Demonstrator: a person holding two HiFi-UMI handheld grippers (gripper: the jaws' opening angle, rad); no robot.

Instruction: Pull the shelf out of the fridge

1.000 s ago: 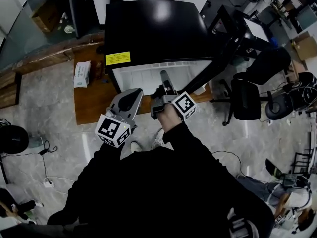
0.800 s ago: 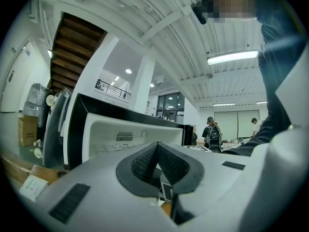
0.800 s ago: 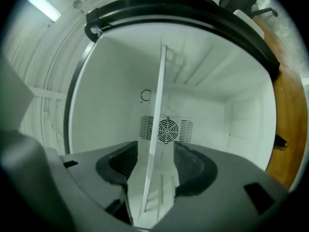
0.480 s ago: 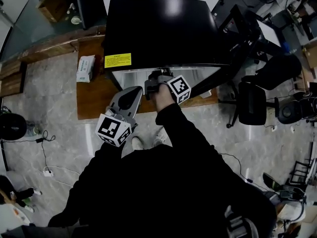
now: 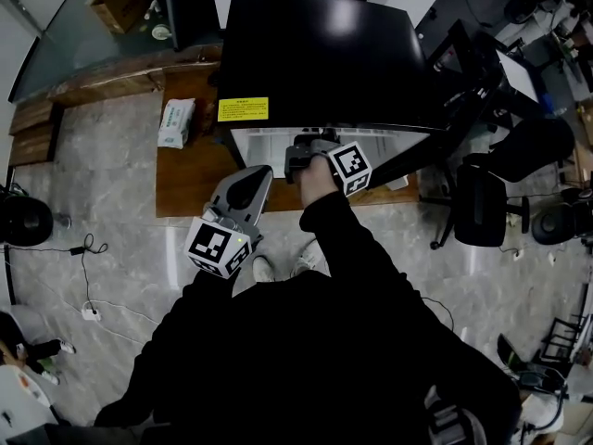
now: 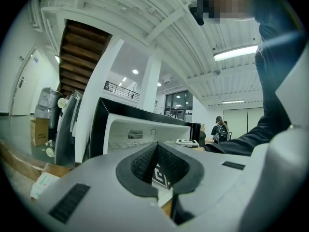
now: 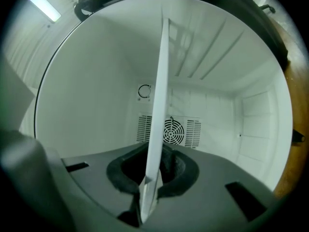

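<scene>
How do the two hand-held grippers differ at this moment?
The right gripper reaches into the open fridge; the left gripper hangs outside it. The right gripper's jaws have just been closing and now pinch the white shelf by its edge; the left gripper's jaws are together on nothing. Both are grey and carry a marker cube.

Black-clad person with two grey grippers
Black long sleeves [image 5: 371, 276]; left gripper [image 5: 260, 171] and right gripper [image 5: 298, 152] have pale grey shells, dark ribbed pads on the fingers [image 6: 143, 164], and black-and-white marker cubes [image 5: 219, 247].
</scene>
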